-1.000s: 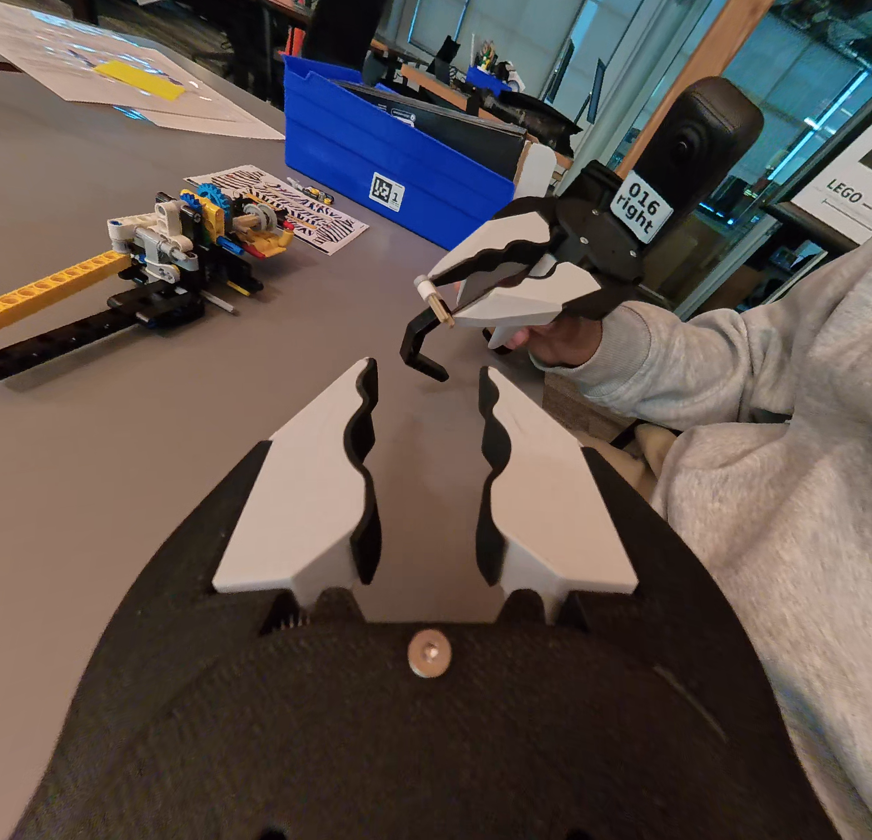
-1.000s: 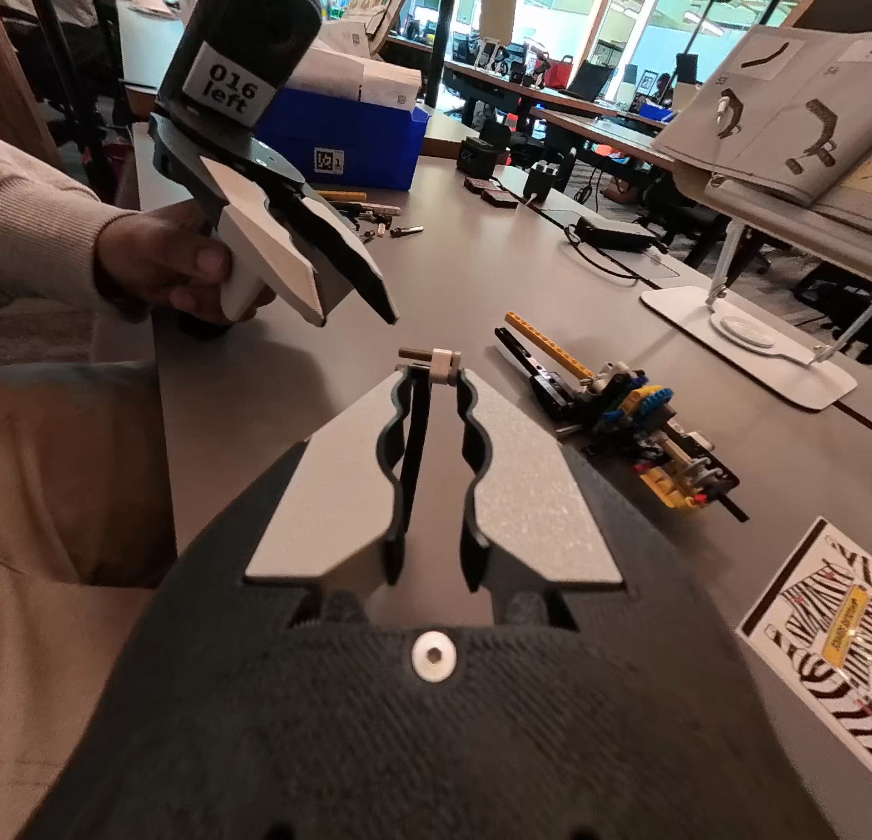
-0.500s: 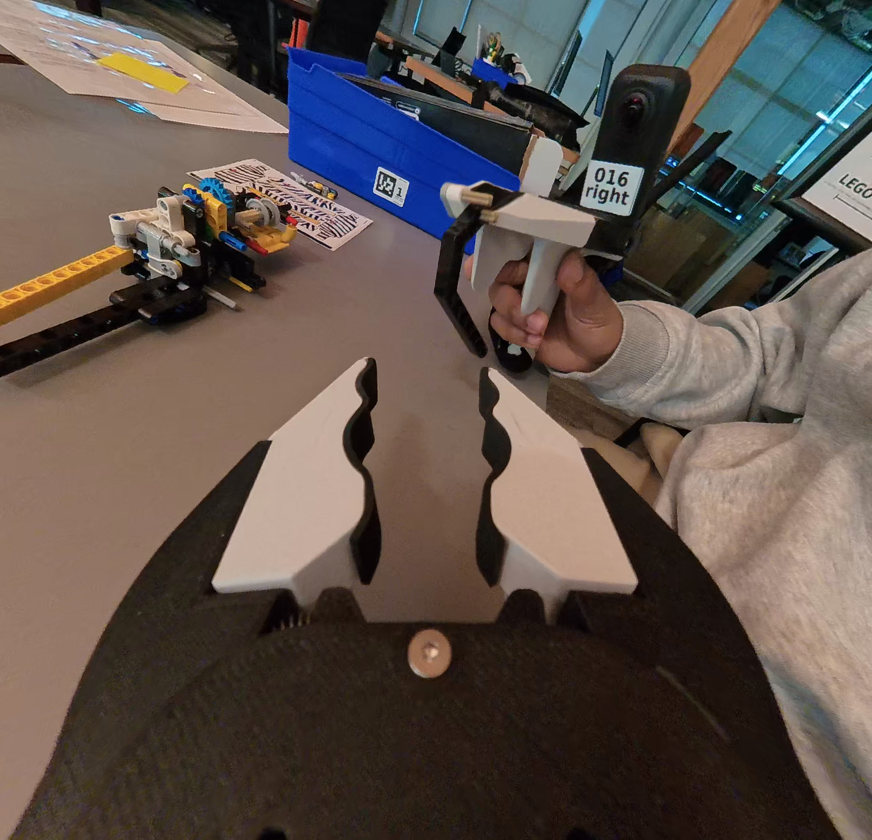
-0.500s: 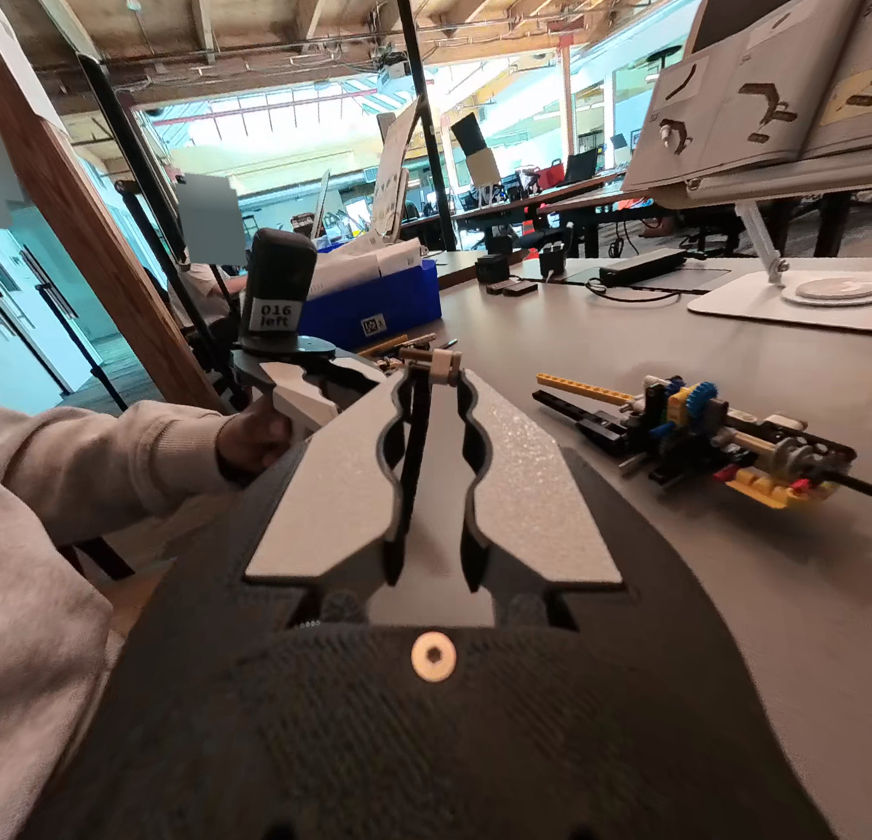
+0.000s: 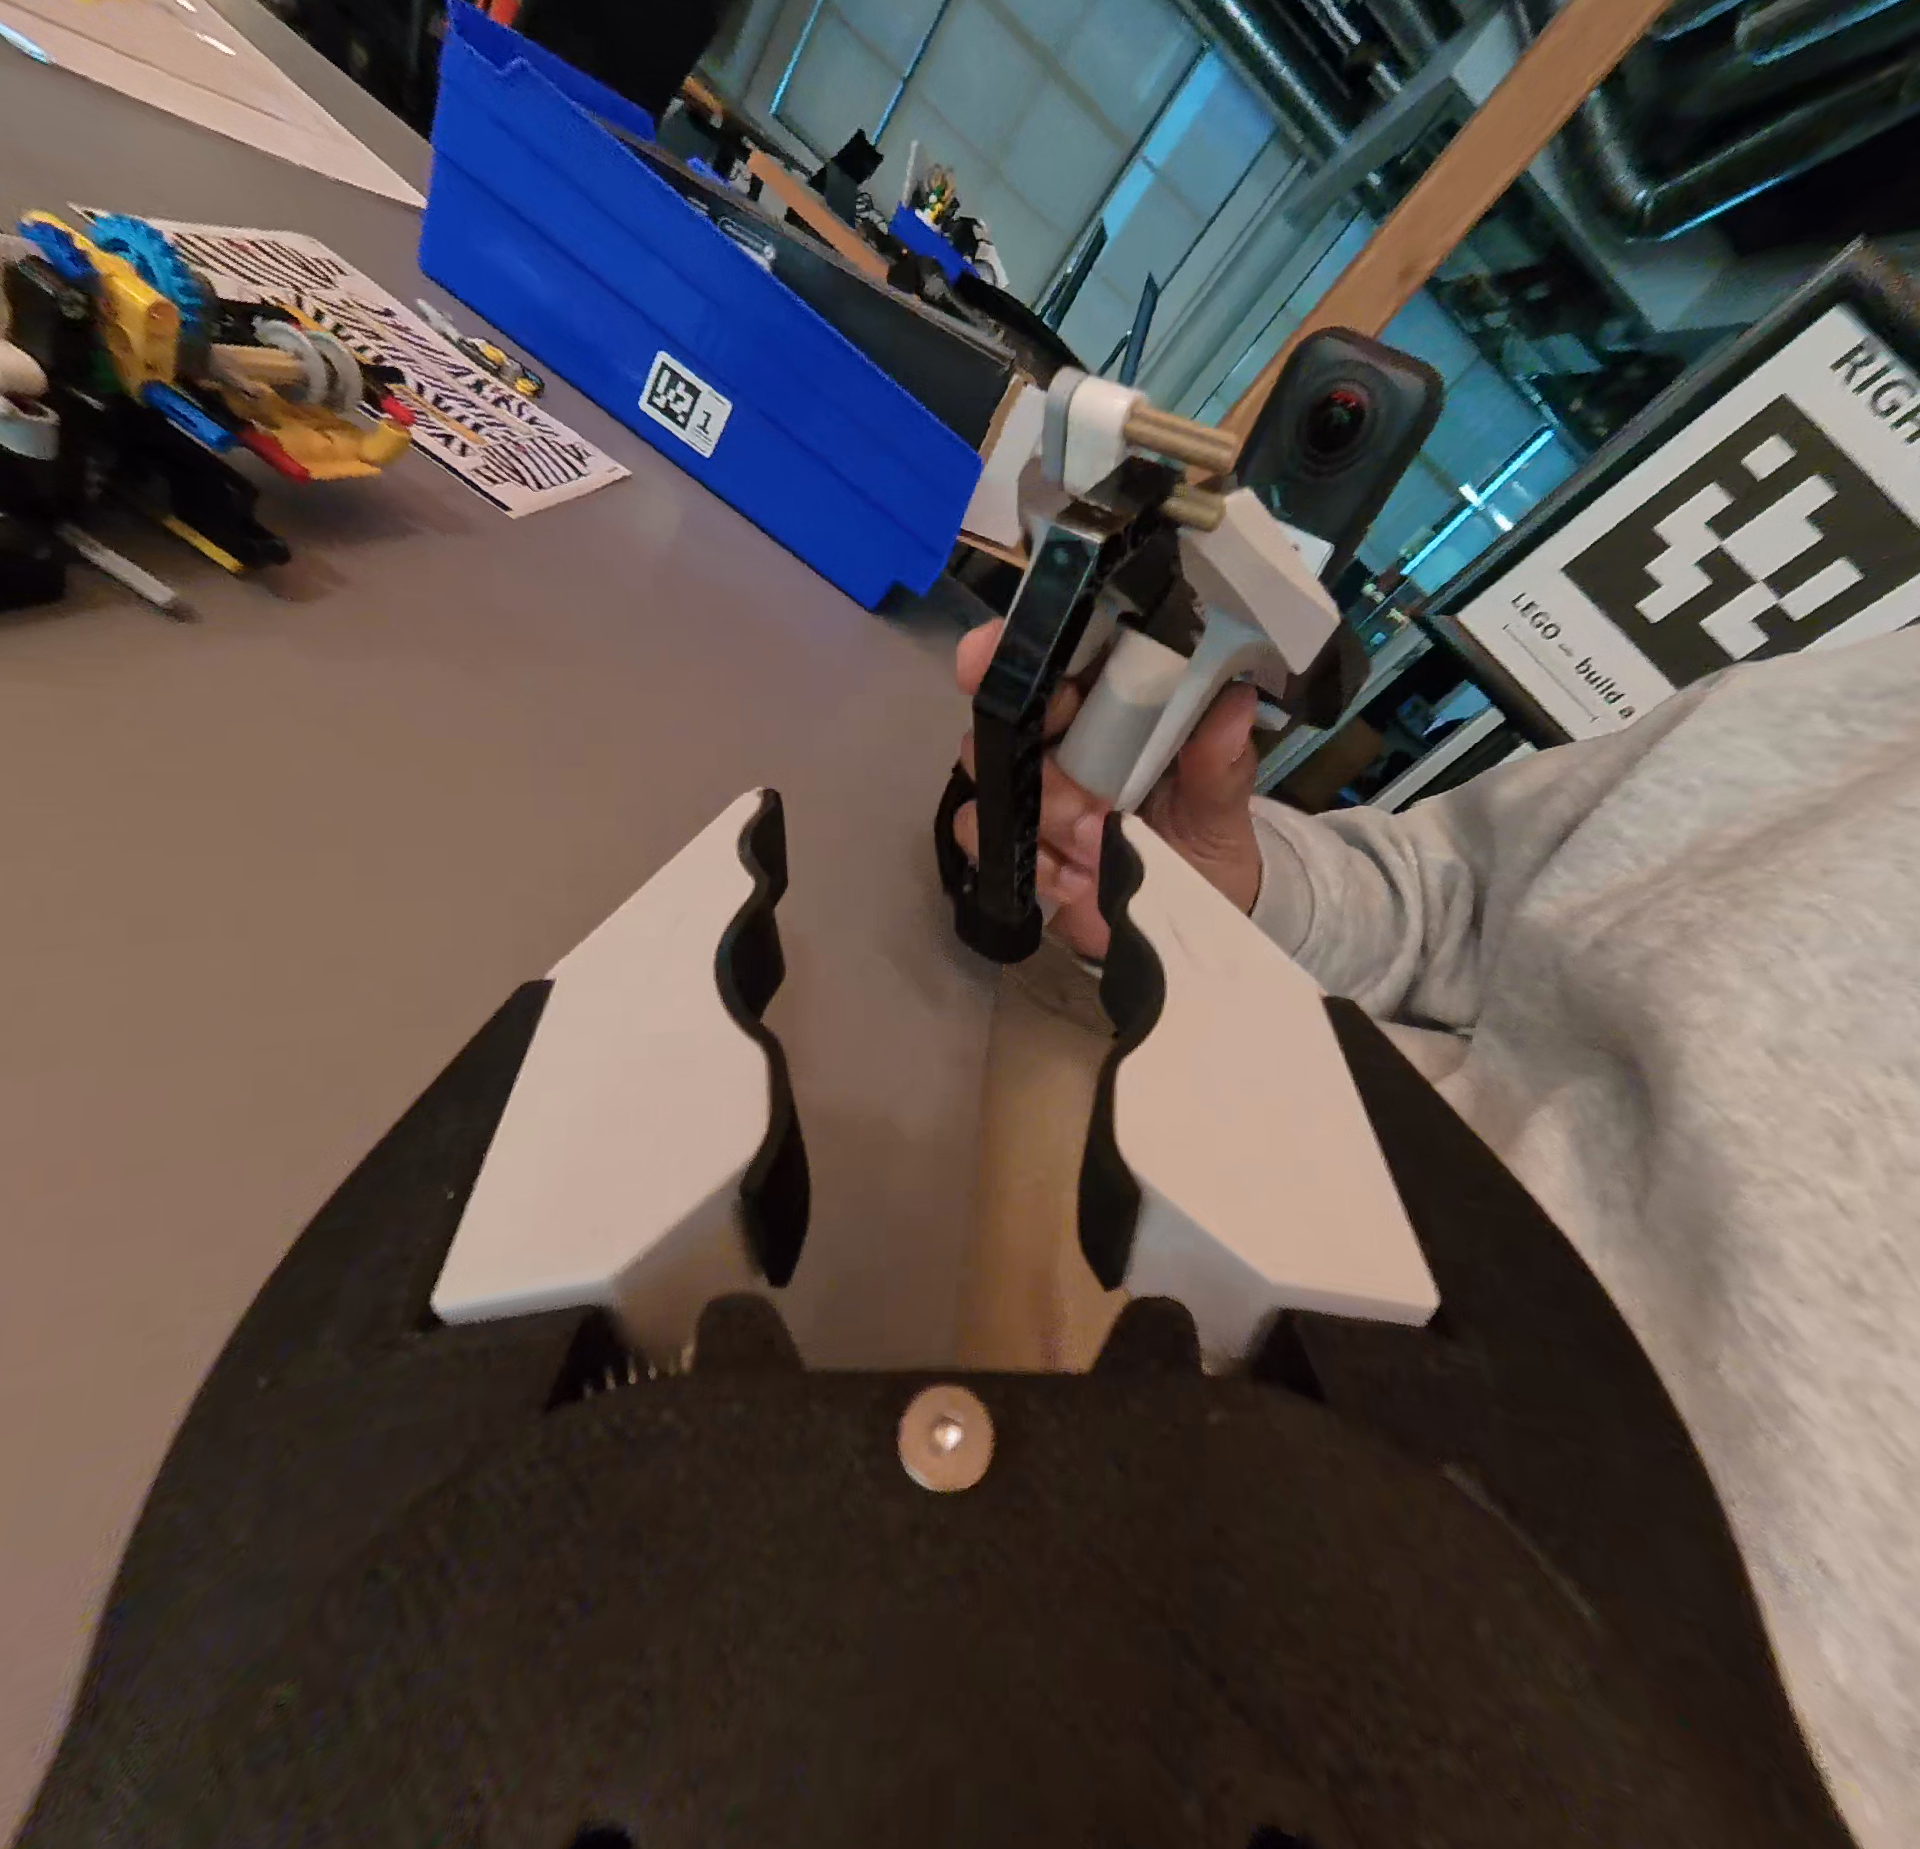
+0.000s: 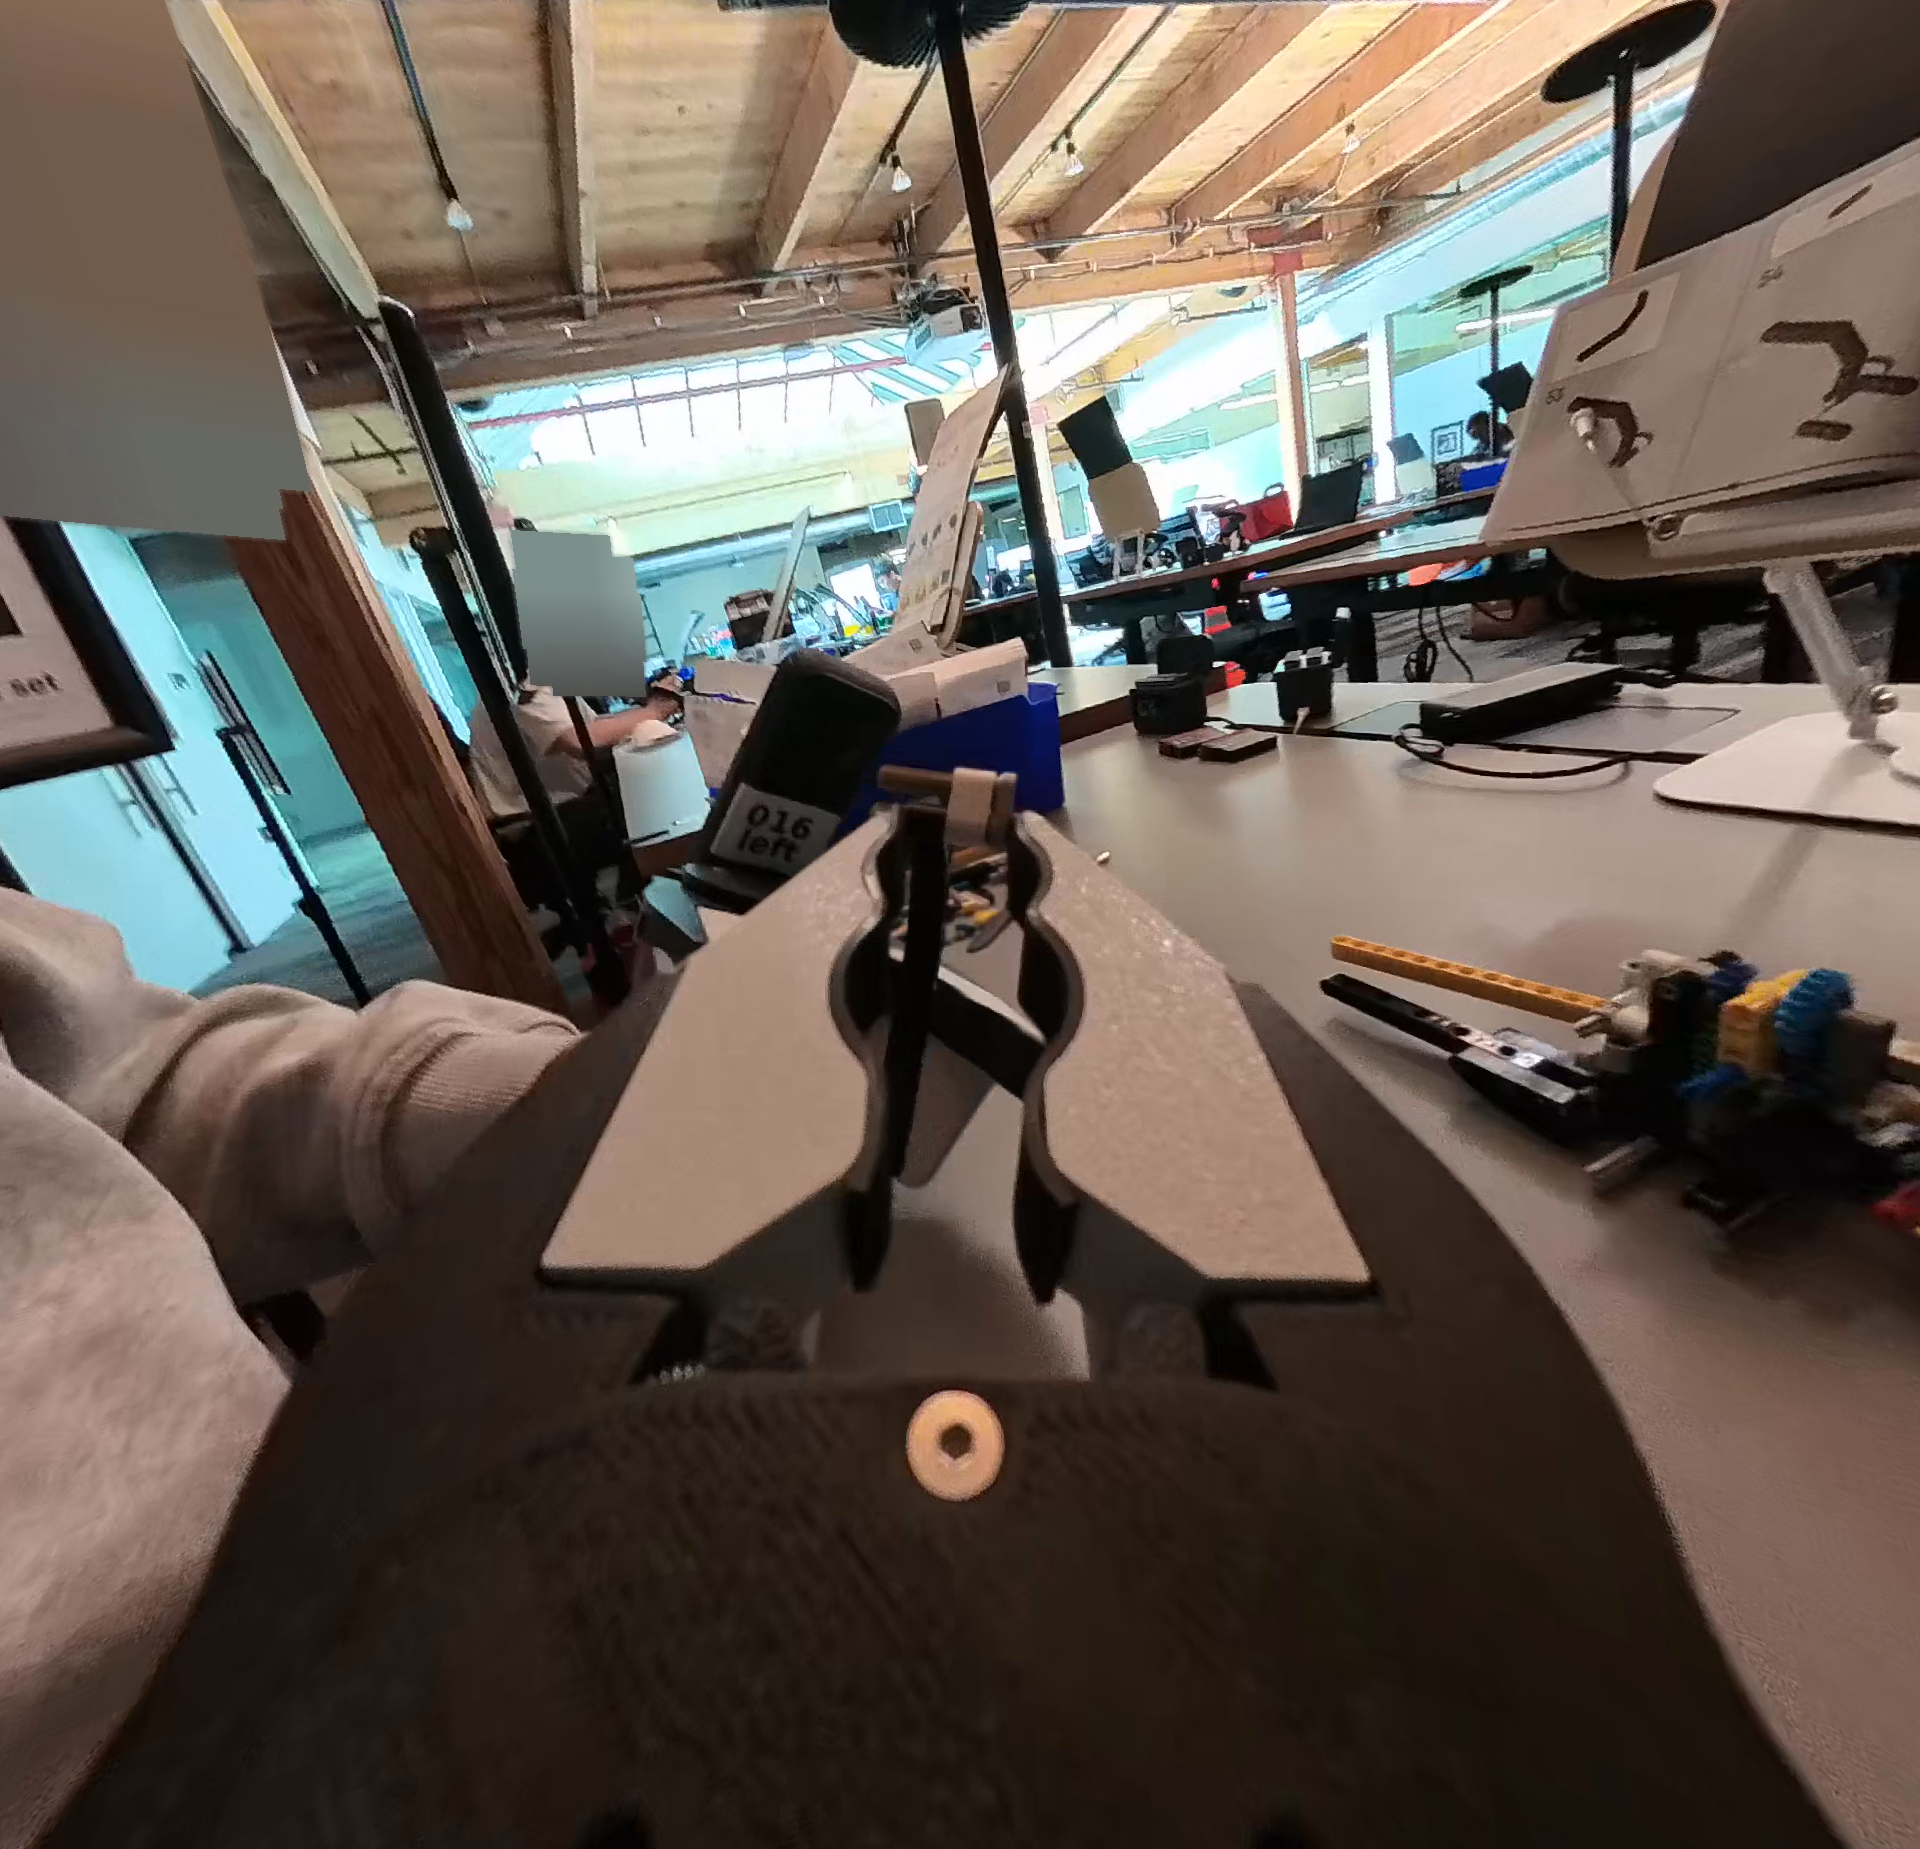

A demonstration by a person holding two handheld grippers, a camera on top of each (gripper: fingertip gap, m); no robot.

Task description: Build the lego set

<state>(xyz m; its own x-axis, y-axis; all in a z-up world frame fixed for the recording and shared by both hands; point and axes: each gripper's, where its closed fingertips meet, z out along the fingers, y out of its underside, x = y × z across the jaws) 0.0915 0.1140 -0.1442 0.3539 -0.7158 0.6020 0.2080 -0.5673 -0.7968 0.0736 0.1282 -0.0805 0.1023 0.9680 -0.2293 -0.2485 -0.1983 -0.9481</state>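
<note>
One black beam (image 5: 1013,760) with tan pins pinched in right gripper (image 6: 951,843) jaws, held above tabletop's near edge. Left gripper (image 5: 940,864) jaws wide, empty. Best: left grips beam's free lower end squarely; model (image 6: 1683,1061) sat mid-tabletop.

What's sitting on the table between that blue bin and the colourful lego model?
A zebra-striped sheet lies flat between the blue bin and the lego model, with a few small loose pieces beside it, in the left wrist view.
</note>
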